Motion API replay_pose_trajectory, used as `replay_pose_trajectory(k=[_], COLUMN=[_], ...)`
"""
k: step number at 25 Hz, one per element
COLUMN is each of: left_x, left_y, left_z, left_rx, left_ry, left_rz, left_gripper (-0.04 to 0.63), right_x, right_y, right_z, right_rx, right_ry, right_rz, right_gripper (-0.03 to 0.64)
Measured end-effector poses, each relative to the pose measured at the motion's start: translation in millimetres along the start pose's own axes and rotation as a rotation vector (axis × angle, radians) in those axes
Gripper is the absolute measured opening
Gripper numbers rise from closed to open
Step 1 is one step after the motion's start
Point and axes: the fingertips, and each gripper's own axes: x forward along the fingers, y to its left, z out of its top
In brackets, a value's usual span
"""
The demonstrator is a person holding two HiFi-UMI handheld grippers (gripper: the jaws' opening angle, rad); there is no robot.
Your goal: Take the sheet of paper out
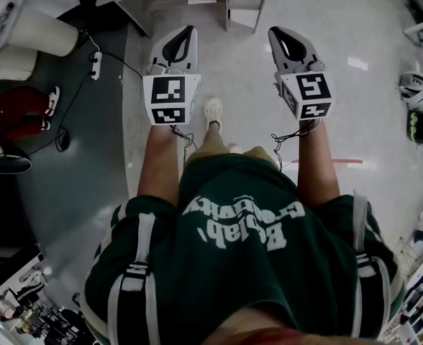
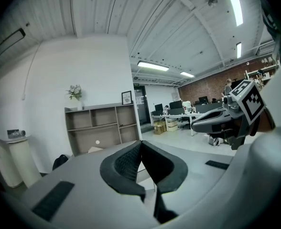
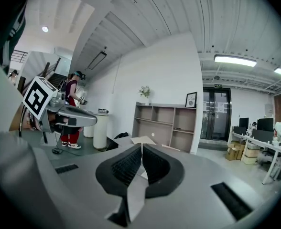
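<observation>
Fingers (image 3: 124,166) clenched empty on left gripper (image 1: 185,36) and right gripper (image 1: 278,36), no paper in sight, so I'd aim level at the shelf unit (image 3: 167,123) and open late.

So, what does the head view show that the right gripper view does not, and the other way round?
Only the head view: the person's green shirt and a white shoe on the floor.

Only the right gripper view: the open shelf unit with a plant and a framed picture on top, and a ceiling light.

Both: the left hand-held gripper with its marker cube, and the right hand-held gripper, its jaws shut with nothing between them.
</observation>
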Motion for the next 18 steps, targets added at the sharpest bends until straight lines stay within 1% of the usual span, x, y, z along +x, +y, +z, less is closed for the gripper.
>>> replay_pose_trajectory(k=[3, 10, 18], left_x=[22.0, 72.6, 119.0], left_y=[16.1, 48.1, 90.0], left_z=[4.7, 16.3, 18.5], left_rx=[0.026, 0.044, 0.056], left_ry=[-0.007, -0.007, -0.012], left_rz=[0.001, -0.033, -0.076], left_gripper=[0.018, 0.018, 0.018], right_x=[22.1, 71.5, 130.2], right_y=[-8.9, -32.4, -39.0], right_z=[5.3, 19.7, 30.4], right_rx=[0.0, 0.006, 0.007], right_ry=[0.005, 0.009, 0.012], right_rz=[-0.01, -0.04, -0.064], right_gripper=[0.035, 0.035, 0.035])
